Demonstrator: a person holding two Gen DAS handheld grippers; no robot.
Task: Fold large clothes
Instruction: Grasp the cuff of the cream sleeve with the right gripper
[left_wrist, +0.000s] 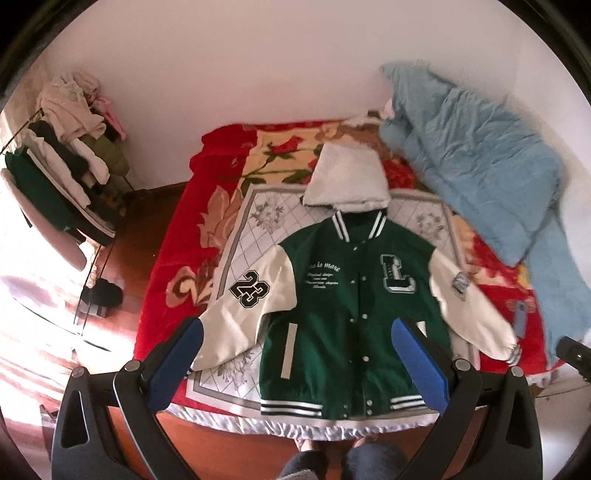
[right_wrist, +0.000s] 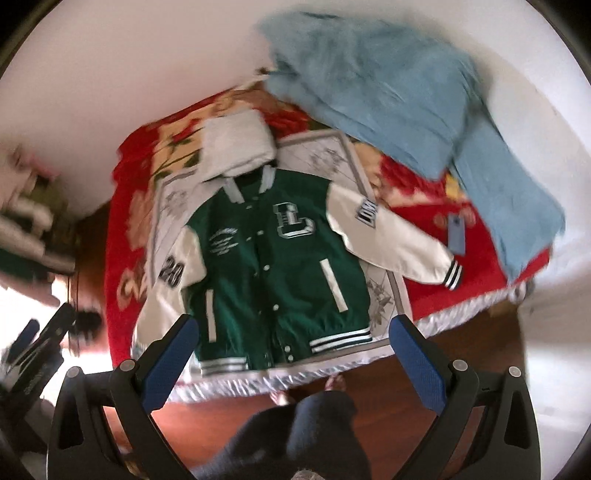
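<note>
Jaws wide; green jacket (left_wrist: 332, 314) flat.

the right wrist view is smeared throughout, so the chest script on the jacket (right_wrist: 273, 258) and the sleeve patch (right_wrist: 366, 215) cannot be read there. the left gripper (right_wrist: 33, 354) shows at that view's left edge as a blur, its jaws untellable, and the clothes rack (right_wrist: 29, 221) is a streak. the right gripper (left_wrist: 574, 356) is cut off by the left view's right edge, and the small blue item (left_wrist: 520, 320) is too blurred to name.
</note>
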